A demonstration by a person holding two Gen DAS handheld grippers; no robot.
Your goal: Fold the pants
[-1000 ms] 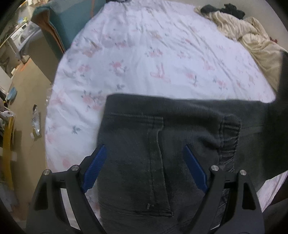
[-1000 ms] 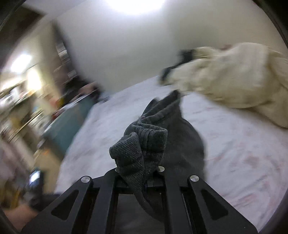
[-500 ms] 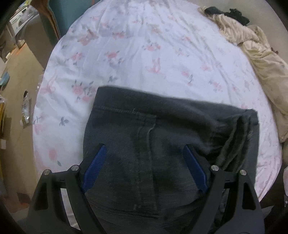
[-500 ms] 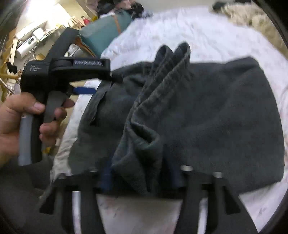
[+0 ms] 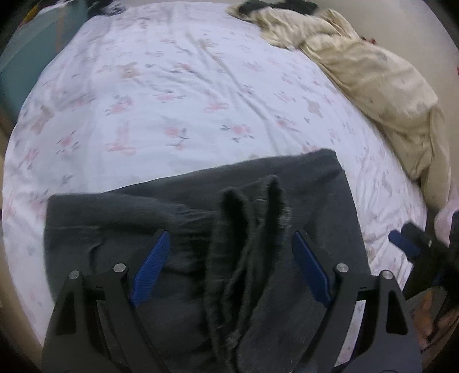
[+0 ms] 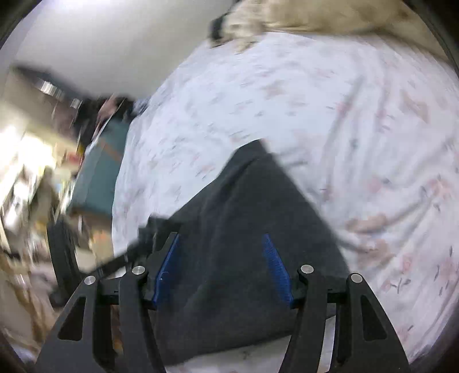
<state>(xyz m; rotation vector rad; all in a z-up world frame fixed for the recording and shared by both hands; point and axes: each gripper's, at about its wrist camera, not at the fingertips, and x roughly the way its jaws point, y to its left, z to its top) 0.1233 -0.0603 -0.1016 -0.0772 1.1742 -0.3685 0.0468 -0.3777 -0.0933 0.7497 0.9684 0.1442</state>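
Dark grey pants [image 5: 309, 200] lie folded on the floral bedsheet [image 5: 178, 94], near the bed's front edge. Their ribbed cuffs [image 5: 249, 218] rest bunched on top of the fold. My left gripper [image 5: 229, 252] is open and hovers over the cuffs, holding nothing. My right gripper [image 6: 221, 252] is open and empty above the pants [image 6: 252, 218]; it also shows at the right edge of the left wrist view [image 5: 413, 244]. The right wrist view is motion-blurred.
A crumpled beige blanket [image 5: 373, 74] lies along the bed's far right side, with a dark garment [image 5: 287, 5] at its far end. A teal piece of furniture [image 6: 97, 178] stands beside the bed on the left. Cluttered floor lies beyond the left bed edge.
My right gripper let go of the cuffs, leaving them on top of the folded pants, and pulled back to the right. My left gripper shifted right over the cuffs.
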